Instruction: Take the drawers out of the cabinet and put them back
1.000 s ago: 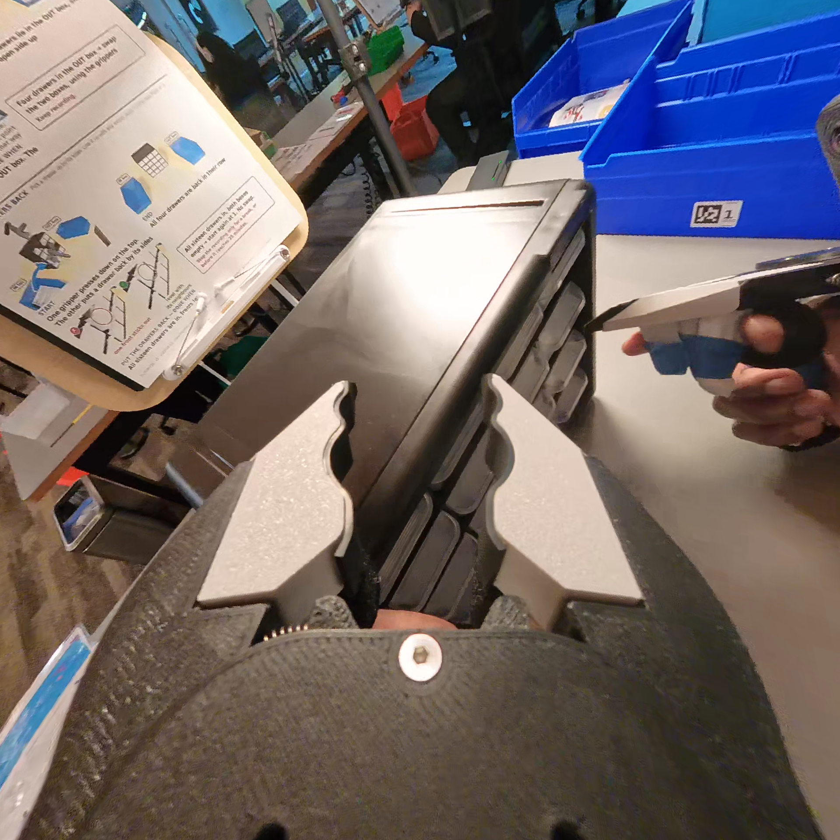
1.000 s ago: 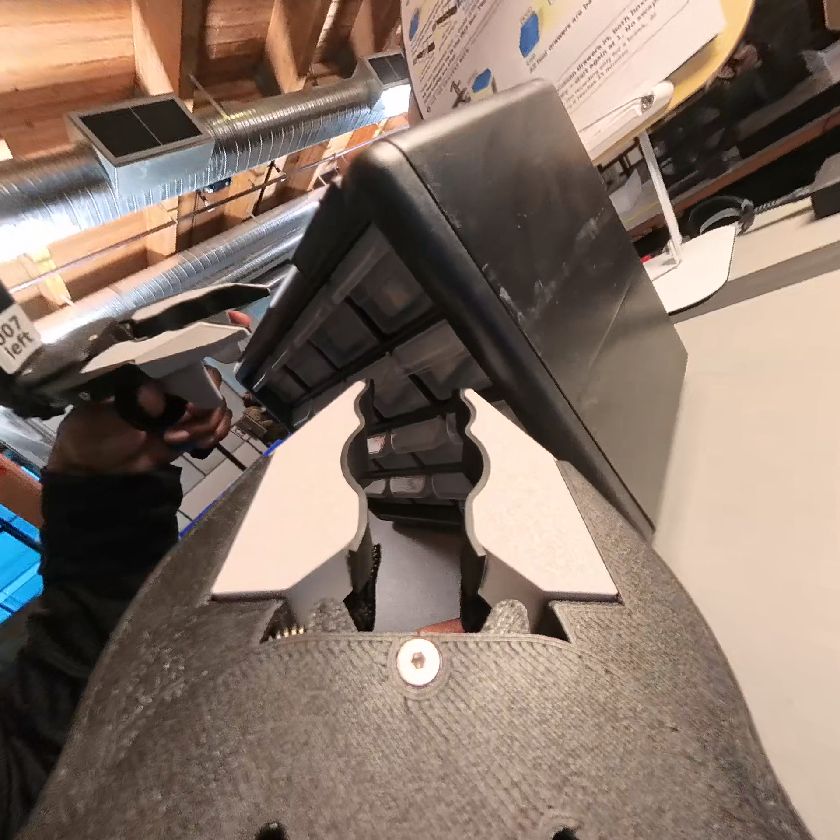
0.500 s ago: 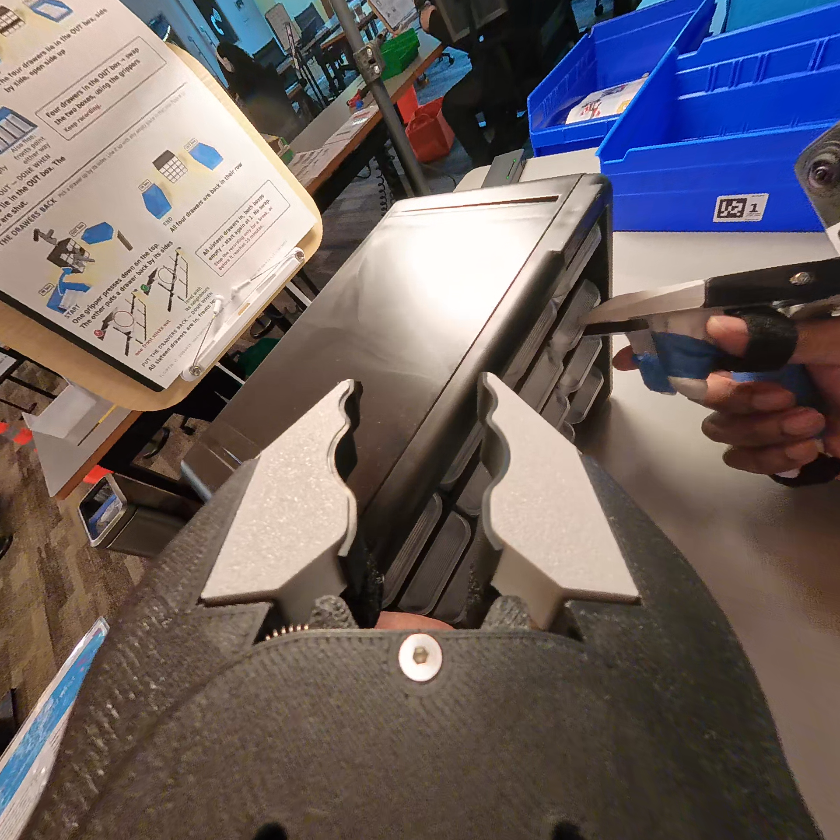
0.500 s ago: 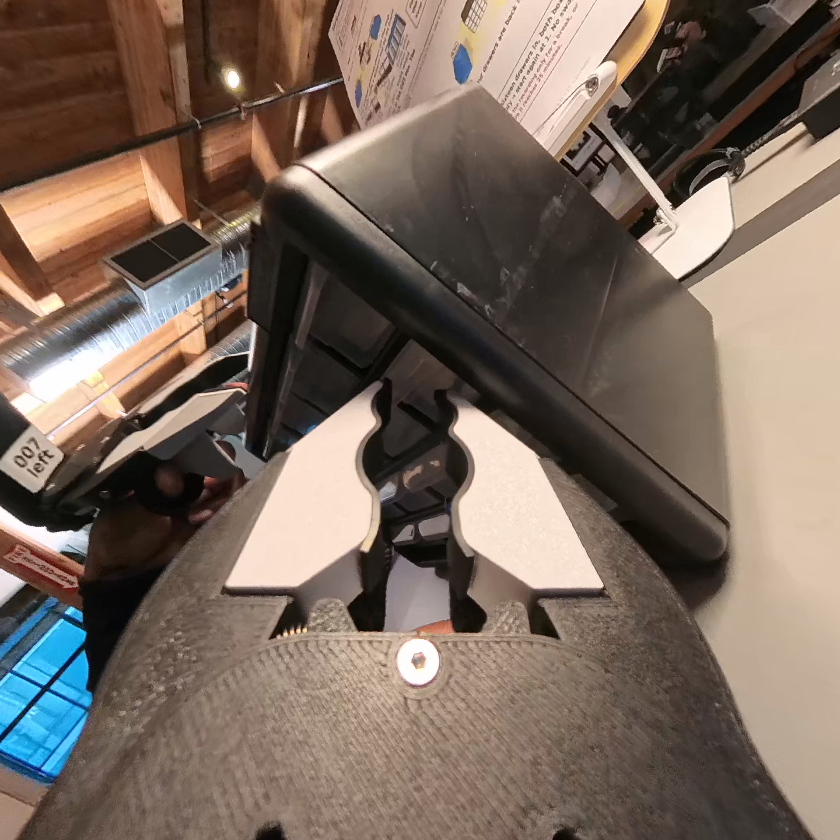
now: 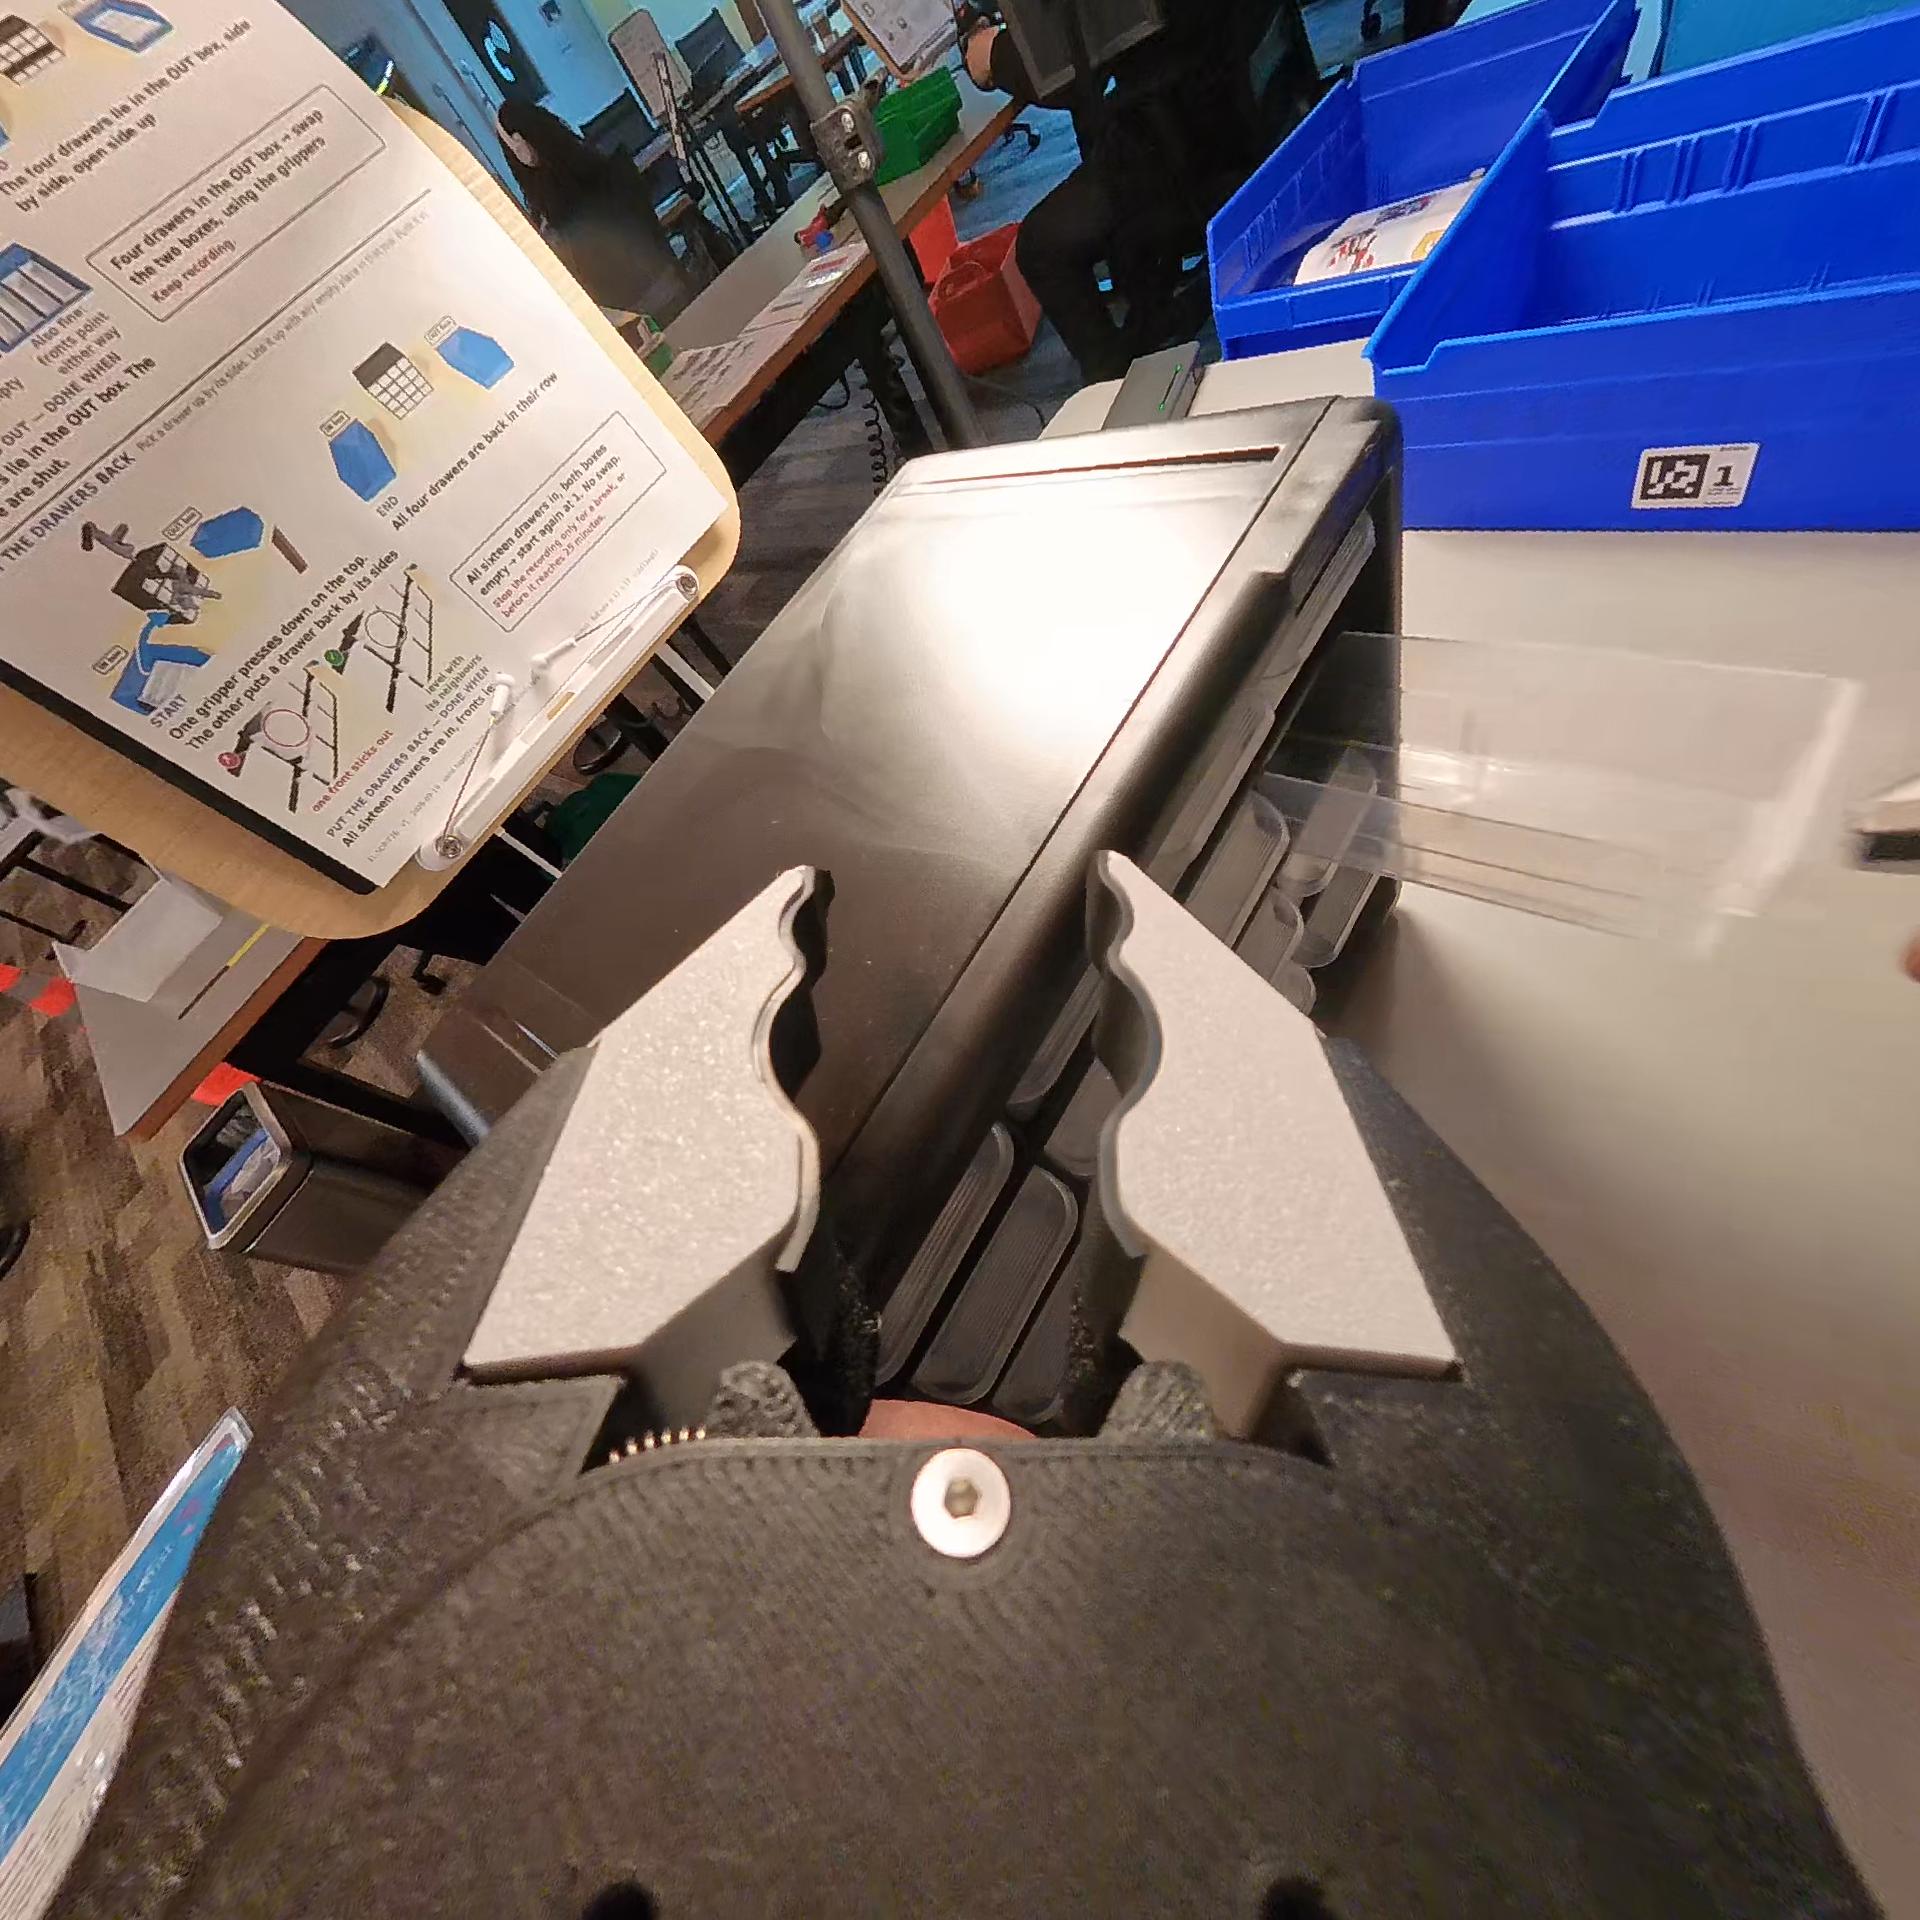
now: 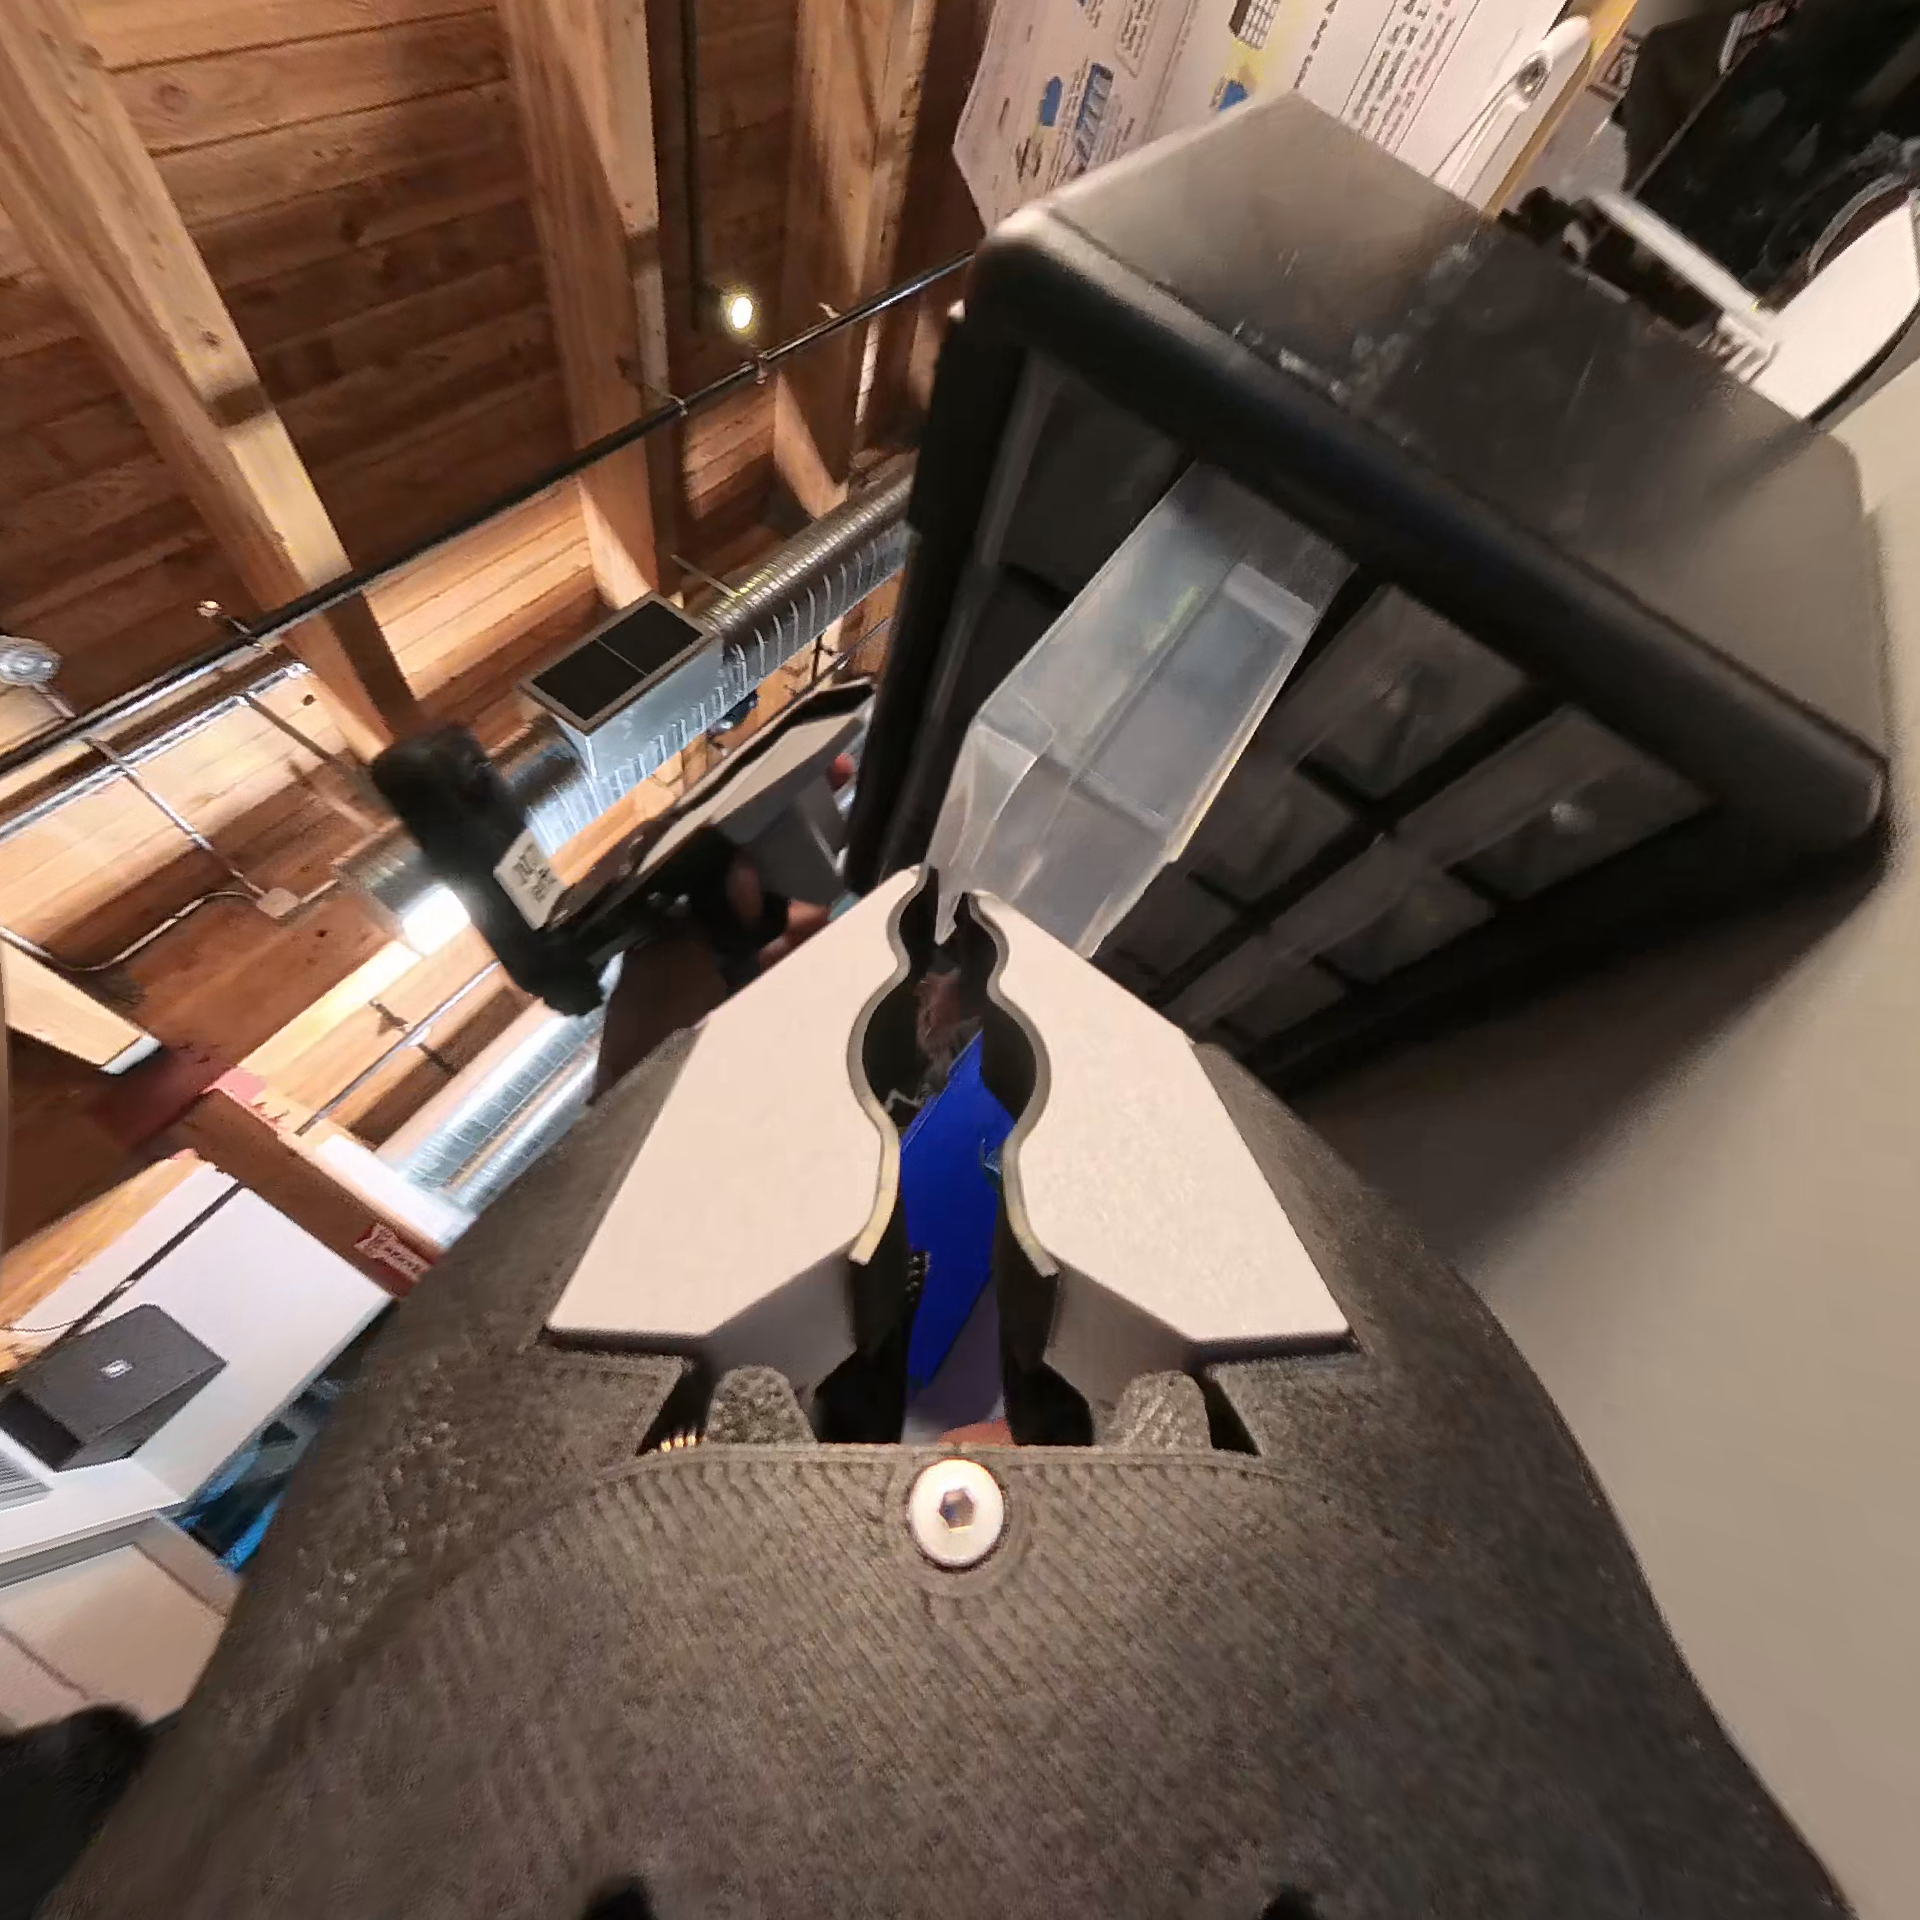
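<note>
One clear drawer (image 6: pixel 1132 717) sticks most of the way out of the black cabinet (image 5: pixel 966 748), which stands near the table's (image 5: pixel 1621 1195) left edge. Its front lip is pinched between the nearly closed fingertips of the right gripper (image 6: pixel 948 906). Spread wide, the left gripper (image 5: pixel 951 883) straddles the cabinet's top front edge, seemingly resting on it.

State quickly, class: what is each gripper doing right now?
Left gripper: open, holding nothing, over the black cabinet.
Right gripper: closed on the clear drawer's front lip.
</note>
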`<state>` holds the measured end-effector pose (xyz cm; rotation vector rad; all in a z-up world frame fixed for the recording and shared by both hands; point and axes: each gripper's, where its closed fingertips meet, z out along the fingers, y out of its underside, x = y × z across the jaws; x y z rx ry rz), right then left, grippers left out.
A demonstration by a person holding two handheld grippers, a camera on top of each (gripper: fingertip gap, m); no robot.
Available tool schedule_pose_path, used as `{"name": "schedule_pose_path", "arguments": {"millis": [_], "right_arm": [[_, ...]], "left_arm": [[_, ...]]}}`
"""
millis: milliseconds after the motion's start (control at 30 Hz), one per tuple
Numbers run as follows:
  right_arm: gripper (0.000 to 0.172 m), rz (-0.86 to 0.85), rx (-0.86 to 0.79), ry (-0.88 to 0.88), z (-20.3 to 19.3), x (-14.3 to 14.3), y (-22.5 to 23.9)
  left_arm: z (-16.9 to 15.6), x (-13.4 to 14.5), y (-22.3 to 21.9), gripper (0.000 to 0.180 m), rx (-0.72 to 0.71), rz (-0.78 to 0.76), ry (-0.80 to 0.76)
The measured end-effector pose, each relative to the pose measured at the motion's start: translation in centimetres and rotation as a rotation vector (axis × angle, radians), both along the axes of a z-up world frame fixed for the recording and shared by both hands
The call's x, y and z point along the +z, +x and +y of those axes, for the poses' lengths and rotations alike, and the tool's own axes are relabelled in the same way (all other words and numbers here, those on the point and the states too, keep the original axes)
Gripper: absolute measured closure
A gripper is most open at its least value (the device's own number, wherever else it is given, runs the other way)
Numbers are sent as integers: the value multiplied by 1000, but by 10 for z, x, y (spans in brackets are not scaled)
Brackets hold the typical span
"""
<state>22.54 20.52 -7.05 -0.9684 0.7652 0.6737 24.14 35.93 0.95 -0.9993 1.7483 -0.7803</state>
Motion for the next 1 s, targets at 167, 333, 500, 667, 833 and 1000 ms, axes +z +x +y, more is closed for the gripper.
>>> {"name": "schedule_pose_path", "arguments": {"millis": [167,333,500,667,833,1000], "right_arm": [[167,68,2,4,-30,-11,-25],[167,52,12,24,-41,-2,-30],[168,10,8,74,-40,30,-30],[170,-5,-11,91,-33,52,-31],[169,-23,3,59,-29,47,-40],[171,95,22,-39,-45,-2,-37]], "left_arm": [[-1,0,-1,130,-10,2,-12],[9,2,0,139,34,-13,-4],[9,2,0,140,45,-12,5],[7,2,-2,139,26,-5,-9],[8,2,-3,138,20,-1,-14],[8,1,-4,138,12,5,-18]]}}
